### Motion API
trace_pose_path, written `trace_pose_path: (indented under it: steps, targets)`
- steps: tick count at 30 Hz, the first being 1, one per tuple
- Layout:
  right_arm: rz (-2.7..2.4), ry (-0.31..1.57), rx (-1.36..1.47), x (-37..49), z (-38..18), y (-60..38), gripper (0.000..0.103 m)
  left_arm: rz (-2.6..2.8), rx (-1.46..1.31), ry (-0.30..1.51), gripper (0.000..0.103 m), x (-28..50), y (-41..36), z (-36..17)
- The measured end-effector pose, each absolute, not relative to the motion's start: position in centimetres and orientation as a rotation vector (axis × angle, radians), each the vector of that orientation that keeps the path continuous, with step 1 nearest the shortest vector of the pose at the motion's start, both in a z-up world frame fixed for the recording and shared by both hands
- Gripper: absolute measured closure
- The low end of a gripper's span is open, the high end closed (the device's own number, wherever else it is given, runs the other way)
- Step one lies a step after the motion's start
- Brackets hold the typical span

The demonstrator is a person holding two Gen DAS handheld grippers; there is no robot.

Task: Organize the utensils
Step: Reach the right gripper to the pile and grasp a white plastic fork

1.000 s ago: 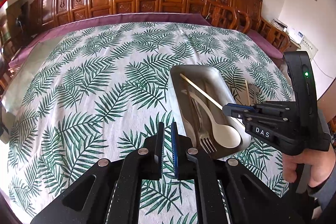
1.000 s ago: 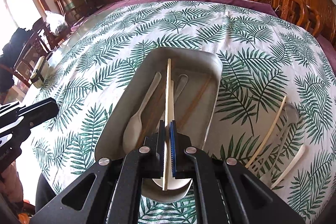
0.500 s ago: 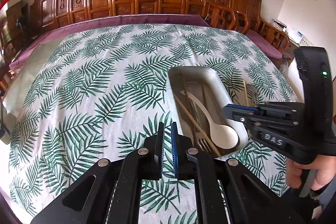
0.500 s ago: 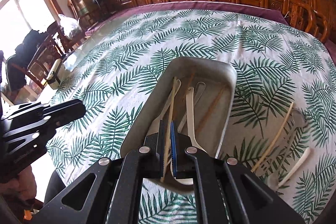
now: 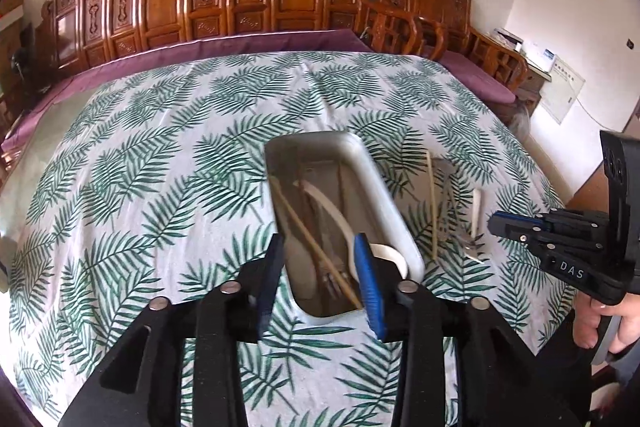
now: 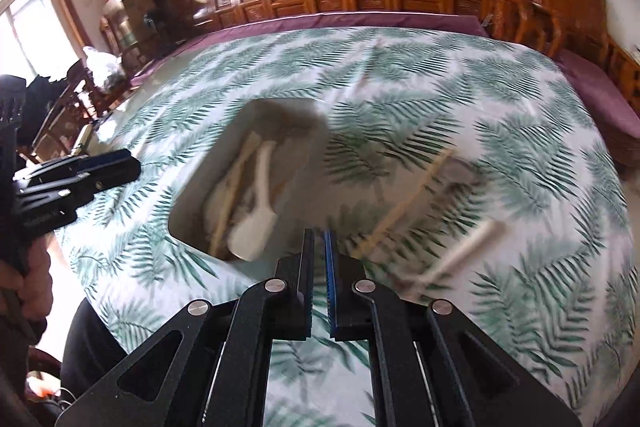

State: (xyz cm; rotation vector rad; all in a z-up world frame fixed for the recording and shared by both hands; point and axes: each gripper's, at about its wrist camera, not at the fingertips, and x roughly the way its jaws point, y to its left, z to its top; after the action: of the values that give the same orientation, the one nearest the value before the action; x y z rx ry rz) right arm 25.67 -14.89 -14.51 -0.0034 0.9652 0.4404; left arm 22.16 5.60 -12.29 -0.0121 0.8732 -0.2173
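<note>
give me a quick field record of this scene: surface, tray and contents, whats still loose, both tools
surface: table under a palm-leaf tablecloth
tray: grey metal tray, long side running away from the cameras
in tray: white spoon, chopstick, a fork partly hidden beneath them
loose on cloth: chopstick, metal fork, white spoon handle, all right of the tray
left tool: jaws opening, nothing between them, over the tray's near end
right tool: shut, holding nothing, near the loose utensils; its view is blurred
</note>
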Motion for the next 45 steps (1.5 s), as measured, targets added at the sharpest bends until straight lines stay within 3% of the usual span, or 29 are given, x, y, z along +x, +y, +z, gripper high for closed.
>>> trace_pose_path:
  steps: [1,8,10,12,29,32,38,45]
  targets:
    - [0.429,0.967,-0.001,25.5,-14.6,-15.6,0.096,-0.221,-0.008,0.872,0.055,22.2,5.2,-12.3]
    - [0.326,0.995,0.016,25.1,-16.2,-20.6,0.096,-0.258,0.012,0.870,0.040,22.2,2.7,-12.3]
    - [0.304,1.002,0.027,25.4,-16.8,-21.7,0.084,-0.266,0.015,0.869,0.028,22.2,2.1,-12.3]
    - [0.291,1.006,0.029,25.7,-17.3,-22.1,0.080,-0.277,0.018,0.869,0.025,22.2,1.5,-12.5]
    - [0.243,1.112,0.013,30.5,-22.9,-20.1,0.080,-0.316,0.066,0.899,0.025,21.6,-1.6,-13.5]
    - [0.235,1.123,0.016,31.0,-23.4,-20.3,0.074,-0.320,0.072,0.903,0.025,21.4,-2.0,-13.5]
    - [0.265,1.101,-0.104,31.2,-23.8,-19.3,0.073,-0.330,0.080,0.909,0.025,21.3,-2.7,-13.7]
    - [0.264,1.135,-0.091,30.9,-23.7,-20.9,0.096,-0.340,0.088,0.919,0.025,21.5,-3.6,-14.0]
